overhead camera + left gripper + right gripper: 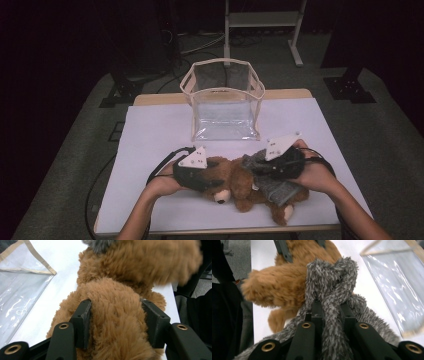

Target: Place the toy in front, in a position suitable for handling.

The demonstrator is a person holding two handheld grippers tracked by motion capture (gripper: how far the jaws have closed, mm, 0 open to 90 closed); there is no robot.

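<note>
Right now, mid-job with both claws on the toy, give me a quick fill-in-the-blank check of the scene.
1. The left claw is shut on the plush bear's ____ fur.
2. The right claw is shut on the bear's ____ scarf.
3. The clear bag behind the bear stands ____ at the top.

Missing words: brown; grey; open

Bear on table, bag behind it

Teddy bear [235, 185] lies at table's [150, 140] near edge, w/ scarf [277, 187] on its right part. Left gripper [212, 184] at bear's left end, right gripper [260, 167] at its right, on the scarf knot. Open bag [222, 102] stands behind bear, mid-table, apart from it.
</note>
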